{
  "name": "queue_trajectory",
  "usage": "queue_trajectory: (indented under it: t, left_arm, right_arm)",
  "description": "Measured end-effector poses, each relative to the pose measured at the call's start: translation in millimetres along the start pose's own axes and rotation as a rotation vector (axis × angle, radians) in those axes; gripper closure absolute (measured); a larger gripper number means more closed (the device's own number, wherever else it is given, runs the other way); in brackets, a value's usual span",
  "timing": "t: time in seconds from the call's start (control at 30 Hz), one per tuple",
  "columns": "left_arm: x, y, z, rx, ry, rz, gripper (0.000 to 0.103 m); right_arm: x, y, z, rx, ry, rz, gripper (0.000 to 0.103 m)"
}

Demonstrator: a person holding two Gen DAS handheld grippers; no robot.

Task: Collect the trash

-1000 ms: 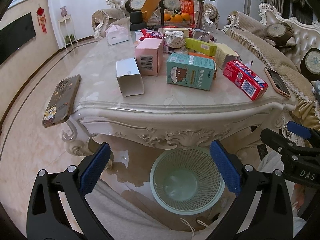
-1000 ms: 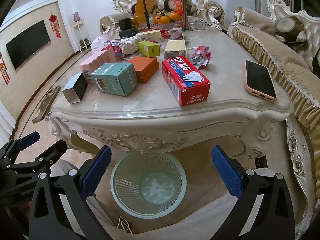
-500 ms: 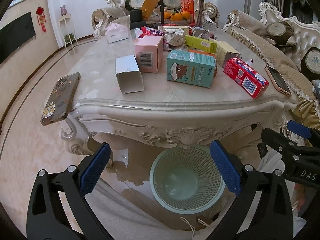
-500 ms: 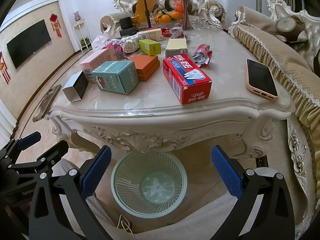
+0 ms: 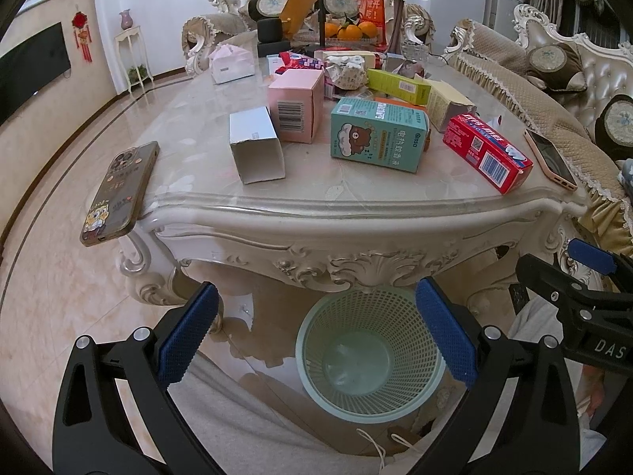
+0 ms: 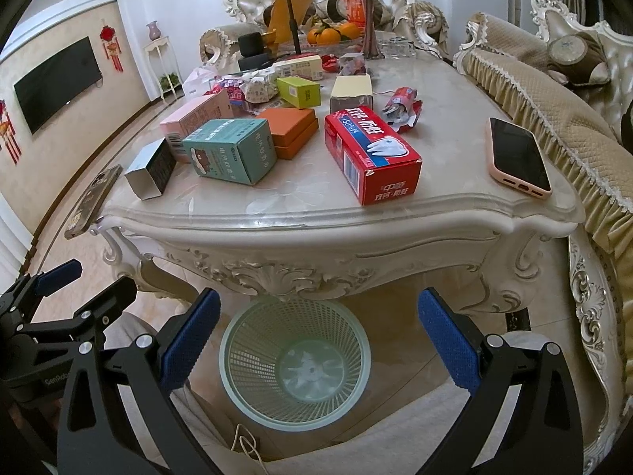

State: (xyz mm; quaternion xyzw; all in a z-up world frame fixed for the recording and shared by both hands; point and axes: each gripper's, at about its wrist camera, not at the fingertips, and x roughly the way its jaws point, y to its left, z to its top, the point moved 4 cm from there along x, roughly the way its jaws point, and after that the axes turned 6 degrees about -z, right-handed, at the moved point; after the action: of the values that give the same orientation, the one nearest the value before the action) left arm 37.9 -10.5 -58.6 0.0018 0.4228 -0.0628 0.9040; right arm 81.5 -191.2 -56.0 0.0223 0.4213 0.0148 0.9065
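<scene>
A pale green mesh waste basket (image 5: pixel 368 392) stands empty on the floor under the table's near edge; it also shows in the right wrist view (image 6: pixel 294 411). On the marble table (image 5: pixel 316 194) lie several boxes: a white one (image 5: pixel 255 144), a pink one (image 5: pixel 294 105), a teal one (image 5: pixel 378 134) and a red toothpaste box (image 5: pixel 486 152) (image 6: pixel 370 154). A crumpled red wrapper (image 6: pixel 401 109) lies behind the red box. My left gripper (image 5: pixel 316 328) and right gripper (image 6: pixel 318 332) are both open and empty, side by side above the basket.
A phone in a printed case (image 5: pixel 118 192) overhangs the table's left corner. A pink phone (image 6: pixel 518 156) lies at the right edge. Fruit, a vase and a tripod stand at the far end. A sofa (image 6: pixel 554 91) runs along the right.
Both grippers have risen slightly and tilted up toward the table, so the table and basket sit lower in view. Both stay open and empty.
</scene>
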Motion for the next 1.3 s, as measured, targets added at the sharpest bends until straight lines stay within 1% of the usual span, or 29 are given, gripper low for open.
queue_trajectory:
  t: [0.3,0.4,0.5,0.53,0.57,0.6,0.63,0.7,0.73,0.8,0.83,0.9,0.93,1.0,1.07,1.23,1.27,1.3]
  left_arm:
    - [0.7,0.6,-1.0,-0.003,-0.004,0.001,0.006]
    - [0.9,6.0,-0.6,-0.024,-0.024,0.015,0.006]
    - [1.0,14.6,5.8,-0.055,-0.068,0.007,0.006]
    - [1.1,18.9,12.4,-0.060,-0.105,-0.007,0.006]
    - [1.9,22.6,18.9,-0.065,-0.126,-0.005,0.006]
    - [3.7,26.9,26.1,-0.070,-0.145,0.010,0.006]
    - [11.3,34.5,41.3,-0.069,-0.181,0.048,0.006]
    - [20.1,39.9,53.5,-0.068,-0.192,0.072,0.006]
    - [31.2,43.3,64.0,-0.067,-0.190,0.082,0.006]
    - [48.3,47.0,75.6,-0.073,-0.180,0.085,0.006]
    - [62.1,48.5,84.6,-0.079,-0.173,0.089,0.006]
    - [72.9,48.8,89.3,-0.087,-0.165,0.090,0.006]
    - [82.3,51.4,94.5,-0.106,-0.161,0.087,0.006]
    - [91.3,55.2,97.6,-0.128,-0.155,0.078,0.006]
    - [96.2,59.7,101.2,-0.136,-0.151,0.088,0.006]
    - [109.0,64.2,105.2,-0.128,-0.128,0.112,0.006]
    - [111.0,65.1,106.3,-0.128,-0.124,0.113,0.008]
    - [112.8,65.6,106.6,-0.128,-0.119,0.114,0.016]
  right_arm:
    - [-1.0,3.9,-1.4,-0.021,-0.020,0.022,0.007]
    - [-2.9,0.8,1.5,-0.011,-0.041,0.039,0.007]
    - [-4.5,-7.9,11.3,0.030,-0.089,0.089,0.007]
    - [-4.9,-12.5,16.3,0.046,-0.113,0.097,0.007]
    - [-5.0,-18.7,23.8,0.064,-0.144,0.107,0.007]
    - [-3.8,-23.4,31.3,0.067,-0.157,0.116,0.007]
    - [-2.0,-26.1,39.5,0.055,-0.169,0.124,0.007]
    - [3.5,-29.9,55.2,0.012,-0.203,0.108,0.007]
    - [6.7,-30.1,60.4,-0.010,-0.209,0.100,0.007]
    - [24.1,-30.7,73.6,-0.082,-0.183,0.072,0.007]
    - [31.0,-31.6,77.1,-0.099,-0.169,0.067,0.007]
    - [47.4,-35.9,82.1,-0.116,-0.149,0.058,0.007]
    - [56.3,-38.1,84.2,-0.122,-0.144,0.056,0.007]
    - [68.6,-38.5,85.5,-0.140,-0.121,0.052,0.007]
    - [78.3,-38.5,86.1,-0.165,-0.109,0.056,0.007]
    - [92.9,-43.0,86.3,-0.181,-0.061,0.064,0.008]
    - [94.2,-42.6,85.4,-0.192,-0.057,0.057,0.011]
    - [95.4,-42.1,84.1,-0.203,-0.052,0.046,0.016]
